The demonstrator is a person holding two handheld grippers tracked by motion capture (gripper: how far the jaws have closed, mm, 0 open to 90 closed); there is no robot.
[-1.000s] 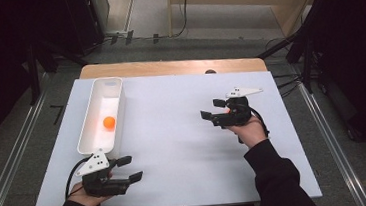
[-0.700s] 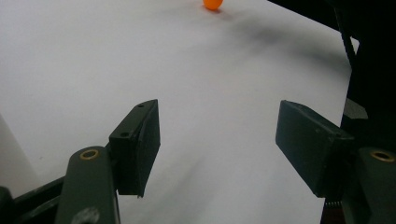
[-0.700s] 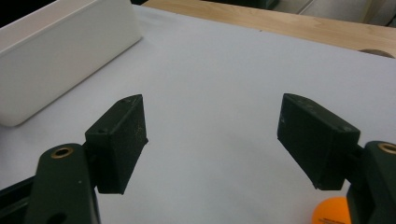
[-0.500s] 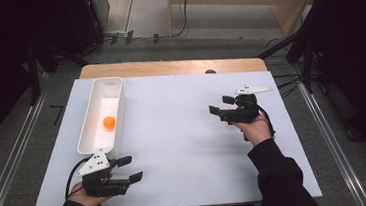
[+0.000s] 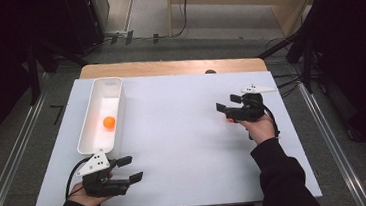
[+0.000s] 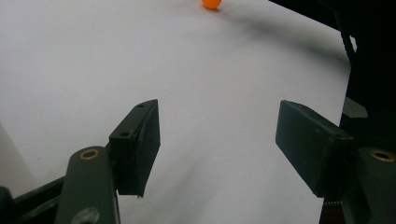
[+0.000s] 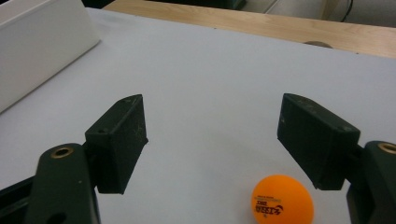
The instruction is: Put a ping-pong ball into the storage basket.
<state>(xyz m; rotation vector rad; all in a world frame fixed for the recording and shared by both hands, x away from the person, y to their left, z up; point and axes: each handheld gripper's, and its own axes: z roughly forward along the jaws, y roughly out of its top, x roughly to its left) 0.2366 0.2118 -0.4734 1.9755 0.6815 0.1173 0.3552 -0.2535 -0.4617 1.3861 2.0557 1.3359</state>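
One orange ball (image 5: 109, 122) lies inside the long white tray (image 5: 114, 86) at the left of the white board. A second orange ball (image 7: 282, 199) rests on the board low between my right gripper's jaws, close to the right one; from above this ball (image 5: 230, 121) peeks out from under the gripper. My right gripper (image 5: 227, 103) (image 7: 210, 121) hovers open at the right of the board, pointing left. Near the front edge my left gripper (image 5: 130, 169) (image 6: 217, 126) is open and holds nothing. Far ahead of it lies the second ball (image 6: 211, 3).
The white board (image 5: 175, 149) lies on a wooden table whose edge (image 5: 168, 67) shows at the back. A tray wall (image 7: 37, 42) stands far left in the right gripper view. Dark stands and cables surround the table.
My right gripper has shifted a little to the right and stays open. The left gripper and the tray ball have not moved.
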